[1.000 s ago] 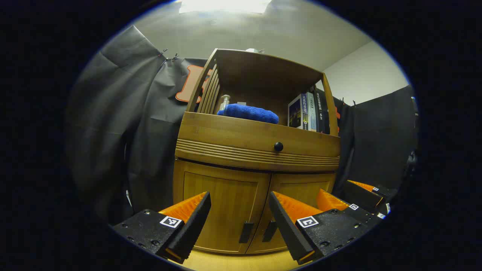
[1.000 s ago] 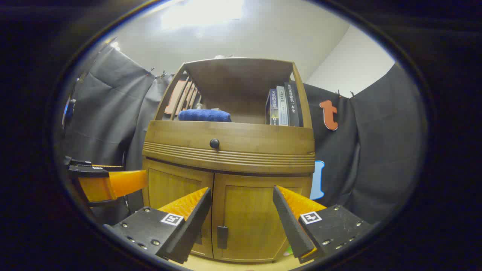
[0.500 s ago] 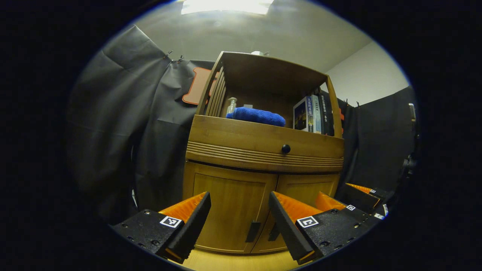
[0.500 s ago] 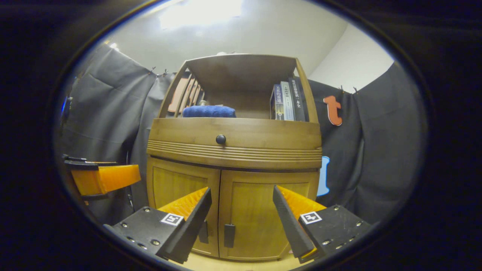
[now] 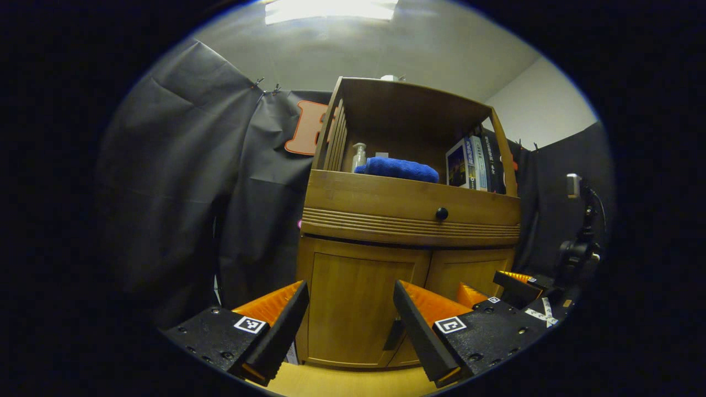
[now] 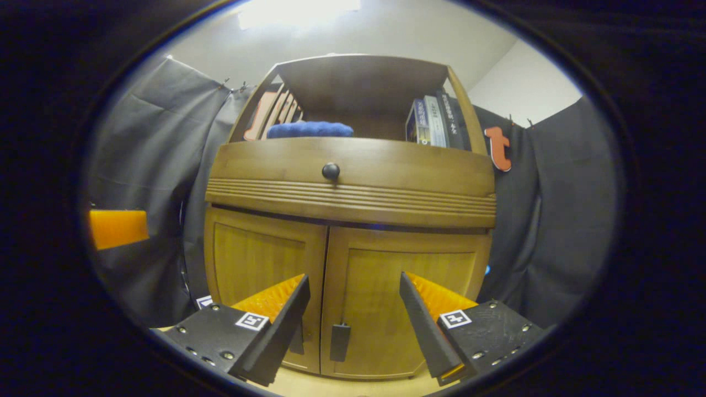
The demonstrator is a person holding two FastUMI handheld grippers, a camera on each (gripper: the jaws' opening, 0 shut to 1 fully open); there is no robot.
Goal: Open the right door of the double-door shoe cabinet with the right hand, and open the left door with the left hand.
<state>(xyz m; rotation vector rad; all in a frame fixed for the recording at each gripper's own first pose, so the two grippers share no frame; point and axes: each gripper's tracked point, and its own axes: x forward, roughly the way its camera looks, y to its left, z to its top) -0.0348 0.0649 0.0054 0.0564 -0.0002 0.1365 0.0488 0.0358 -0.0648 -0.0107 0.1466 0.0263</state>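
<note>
Left gripper view. Left gripper (image 5: 348, 322) held low before the shoe cabinet (image 5: 408, 207), fingers spread wide, nothing between them. Cabinet stands ahead and a bit to the right in this view; both doors closed. Left door (image 5: 358, 306) shows between the fingers; its dark handle (image 5: 393, 334) sits low, near the centre seam and partly behind the inner finger. Right gripper (image 5: 499, 300) appears farther off at lower right, near the right door (image 5: 469, 273). Open shelf on top holds a blue towel (image 5: 397, 169), a small clear bottle (image 5: 359, 156) and a row of books (image 5: 475, 168). Drawer front w/ a dark knob (image 5: 442, 213) lies between shelf and doors.

Right gripper view. Right gripper (image 6: 353, 325) wide open, empty, aimed at the lower cabinet (image 6: 353, 193) at close range. Right door (image 6: 405, 309) closed; its handle (image 6: 340, 342) is a small dark upright tab low by the seam, between the fingers but not touched. Left door (image 6: 259, 281) closed too; its handle is mostly hidden by the near finger. Towel (image 6: 310, 129) and books (image 6: 433, 118) seen on the shelf; what the closed compartment holds can't be told.

Handling (judgement). Doors look like stiff wooden panels, prob. hinged at the outer edges, so light to swing. Handles are thin, smooth tabs: pinch each from its two sides, then pull outward in an arc. A shallow grip may slip off.
</note>
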